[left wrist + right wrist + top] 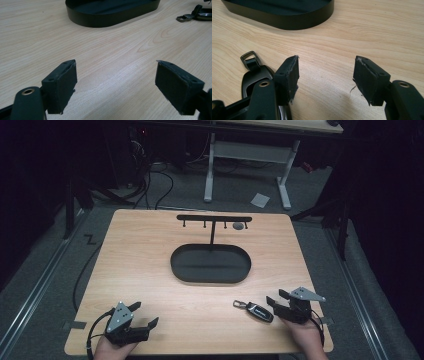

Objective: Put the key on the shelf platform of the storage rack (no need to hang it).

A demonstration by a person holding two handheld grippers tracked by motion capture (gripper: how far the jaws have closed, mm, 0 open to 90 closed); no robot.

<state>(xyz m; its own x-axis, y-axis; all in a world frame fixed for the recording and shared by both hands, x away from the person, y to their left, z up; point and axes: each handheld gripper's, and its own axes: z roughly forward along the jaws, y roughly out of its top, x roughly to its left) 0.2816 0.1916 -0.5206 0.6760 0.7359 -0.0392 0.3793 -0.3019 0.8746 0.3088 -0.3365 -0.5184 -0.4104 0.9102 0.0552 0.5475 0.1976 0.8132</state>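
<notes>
A: Start at the right tool [276, 304]. What is it doing?

B: Its jaws stand spread with nothing between them. In the right gripper view the car key fob [254, 75] lies just beside the left-hand jaw, outside the gap, part of it covered by that jaw. From the high view the fob [259, 311] rests flat on the surface [150, 270] near the front edge, its metal loop [238, 304] pointing away from the tool.

A: And the left tool [145, 316]?

B: Also spread, empty, low over bare wood at the near left corner, well apart from the fob.

A: So how far along is the work?

B: I'd judge it barely begun. The fob is not gripped and not lifted. The black oval tray [177, 270] in the middle looks empty, and the hook rack [214, 218] standing behind it carries one small round thing [239, 226] near its right end. The likely steps left: close on the fob, lift it, carry it to the tray or a hook.

A: Anything unclear?

B: Whether the jaw touches the fob, I cannot tell. The round thing on the rack is too small to name, and the room beyond the surface is dark.
</notes>
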